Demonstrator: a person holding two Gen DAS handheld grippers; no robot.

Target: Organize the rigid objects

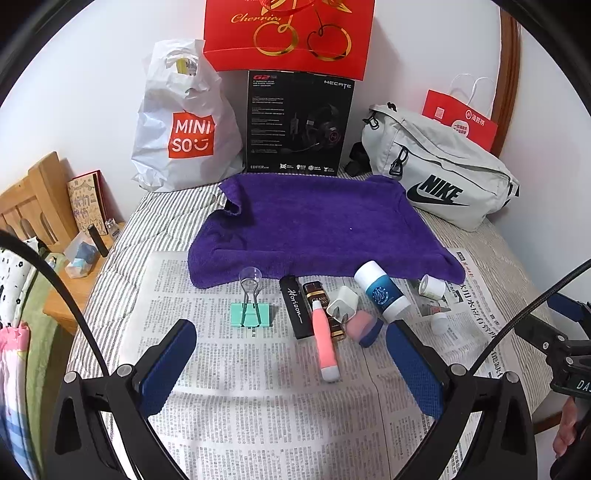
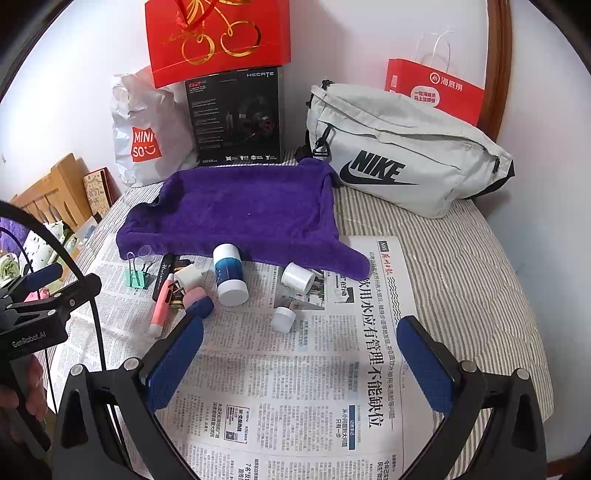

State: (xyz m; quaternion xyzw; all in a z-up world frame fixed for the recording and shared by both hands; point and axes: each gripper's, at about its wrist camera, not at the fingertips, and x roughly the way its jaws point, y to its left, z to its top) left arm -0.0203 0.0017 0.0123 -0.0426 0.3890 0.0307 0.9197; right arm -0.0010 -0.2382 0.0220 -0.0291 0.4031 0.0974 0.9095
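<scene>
On the newspaper [image 1: 258,369] lie a green binder clip [image 1: 251,312], a black lighter [image 1: 295,306], a brown lighter [image 1: 320,297], a pink tube [image 1: 325,345], a white charger plug [image 1: 341,304], a pink-and-blue eraser [image 1: 364,326], a blue-and-white bottle [image 1: 382,293] and two small white jars [image 1: 432,287] [image 1: 439,323]. A purple towel [image 1: 317,229] is spread behind them. My left gripper [image 1: 291,341] hangs open just in front of the row. My right gripper [image 2: 301,338] is open too, near the small jar [image 2: 282,319], with the bottle [image 2: 229,275] beyond its left finger.
A Miniso bag [image 1: 184,125], a black headset box [image 1: 299,122], a red gift bag [image 1: 291,33], a grey Nike bag [image 1: 443,170] and a red paper bag [image 1: 460,120] line the wall. A wooden side table [image 1: 74,273] stands left of the striped bed [image 2: 461,258].
</scene>
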